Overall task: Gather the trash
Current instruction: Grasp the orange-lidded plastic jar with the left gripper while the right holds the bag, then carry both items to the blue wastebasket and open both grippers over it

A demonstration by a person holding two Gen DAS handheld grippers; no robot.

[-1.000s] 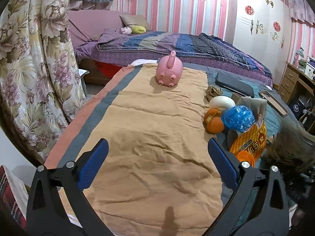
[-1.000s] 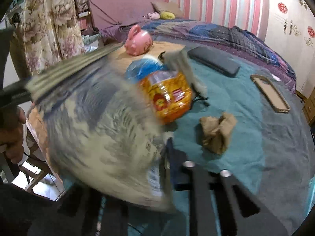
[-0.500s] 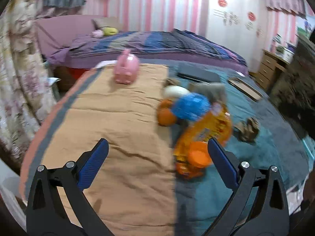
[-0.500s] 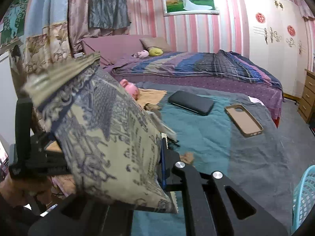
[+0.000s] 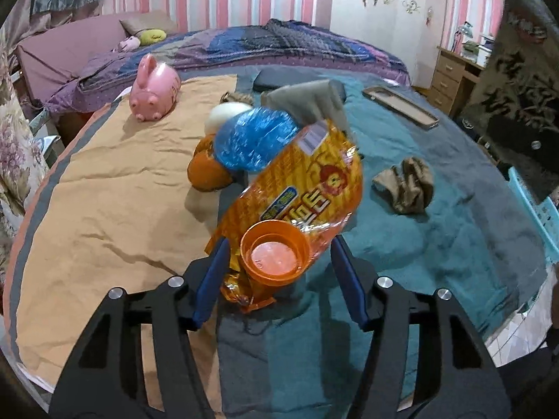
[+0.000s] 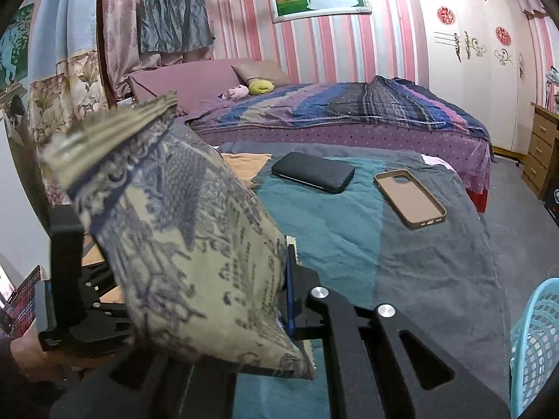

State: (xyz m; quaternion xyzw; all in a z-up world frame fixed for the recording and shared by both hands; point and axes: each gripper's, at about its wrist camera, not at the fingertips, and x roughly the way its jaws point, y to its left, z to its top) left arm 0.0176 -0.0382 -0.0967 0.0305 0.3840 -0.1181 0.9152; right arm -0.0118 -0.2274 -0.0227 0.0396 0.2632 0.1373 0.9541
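Observation:
In the left wrist view my left gripper (image 5: 279, 276) stands half closed around an orange cup (image 5: 276, 253) and the lower end of an orange snack bag (image 5: 300, 188); whether the pads (image 5: 215, 272) press on them I cannot tell. A blue plastic wad (image 5: 251, 139), an orange peel (image 5: 206, 171), a white egg-like thing (image 5: 223, 113) and a crumpled brown paper (image 5: 405, 185) lie on the table. In the right wrist view my right gripper (image 6: 244, 300) is shut on a puffy beige-and-blue printed bag (image 6: 188, 244), held up above the table.
A pink piggy bank (image 5: 155, 87) stands at the far left. A black phone (image 6: 312, 171) and a tan phone case (image 6: 410, 197) lie on the teal cloth. A turquoise basket (image 6: 534, 345) is off the table's right edge. A bed stands behind.
My left gripper has swung right and forward to the orange cup and snack bag, and its jaws have narrowed. My right gripper has lifted the printed bag up and to the right.

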